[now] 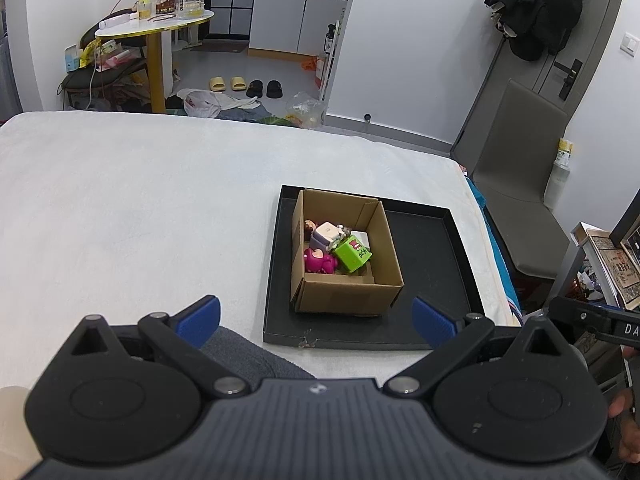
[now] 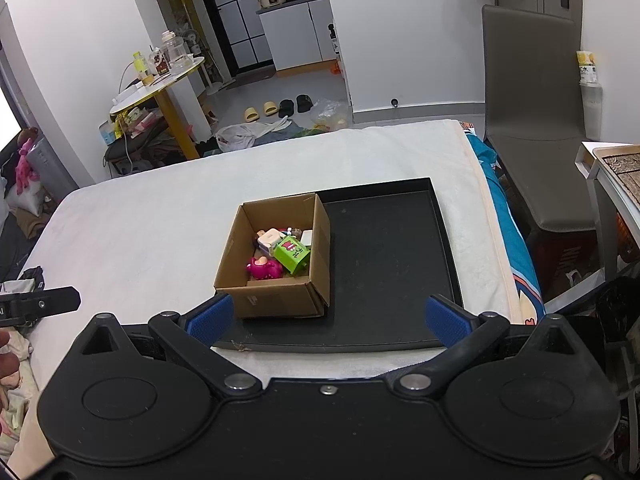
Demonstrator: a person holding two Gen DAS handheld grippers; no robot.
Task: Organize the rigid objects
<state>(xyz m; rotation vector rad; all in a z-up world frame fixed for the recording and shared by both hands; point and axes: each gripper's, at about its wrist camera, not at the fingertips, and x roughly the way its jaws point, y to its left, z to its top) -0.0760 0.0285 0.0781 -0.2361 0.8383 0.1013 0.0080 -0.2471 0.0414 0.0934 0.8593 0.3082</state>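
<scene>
An open cardboard box [image 1: 352, 292] [image 2: 276, 296] stands in the left part of a flat black tray [image 1: 432, 256] [image 2: 388, 256] on a white-covered bed. Inside the box lie a green block toy [image 1: 353, 255] [image 2: 292, 255], a magenta figure [image 1: 319, 261] [image 2: 264, 268], a white-and-lilac toy [image 1: 325, 235] [image 2: 269, 239] and a small white piece. My left gripper [image 1: 316, 322] hovers open, near the tray's front edge, holding nothing. My right gripper [image 2: 329, 318] is open too, just short of the box's front, with empty fingers.
The tray's right half [image 2: 392, 240] is bare. A grey chair [image 2: 536, 128] stands to the right of the bed. Beyond the bed's far edge are a small round table [image 1: 156, 24] with bottles, slippers and bags on the floor. A grey cloth [image 1: 248, 360] lies under my left gripper.
</scene>
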